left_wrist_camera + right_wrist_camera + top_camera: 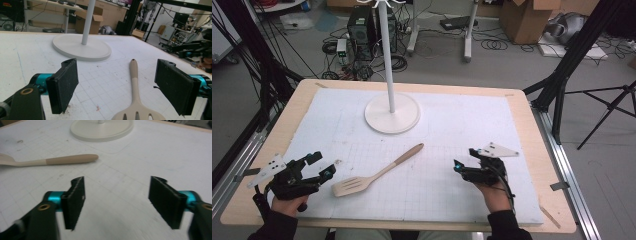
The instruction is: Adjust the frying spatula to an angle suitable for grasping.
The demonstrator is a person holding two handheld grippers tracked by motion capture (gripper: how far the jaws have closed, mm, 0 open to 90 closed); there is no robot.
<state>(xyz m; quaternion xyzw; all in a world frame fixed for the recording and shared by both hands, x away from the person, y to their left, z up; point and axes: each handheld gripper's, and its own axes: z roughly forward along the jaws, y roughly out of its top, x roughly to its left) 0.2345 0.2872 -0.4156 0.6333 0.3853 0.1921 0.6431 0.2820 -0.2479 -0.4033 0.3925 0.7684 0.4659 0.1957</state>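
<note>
Closest to me are the person's two hands at the near edge of the table (532, 150), each holding a gripper. The white mat (462, 125) covers most of the tabletop. At its far side stands a white stand (392, 112) with a round base and a thin pole. A wooden spatula (374, 172) lies flat on the mat between the hands, slotted blade toward the left gripper (329, 172), handle pointing toward the stand. The left gripper's jaws are spread wide, nothing in them. The right gripper (457, 167) sits apart from the spatula handle, jaws likewise spread and empty.
</note>
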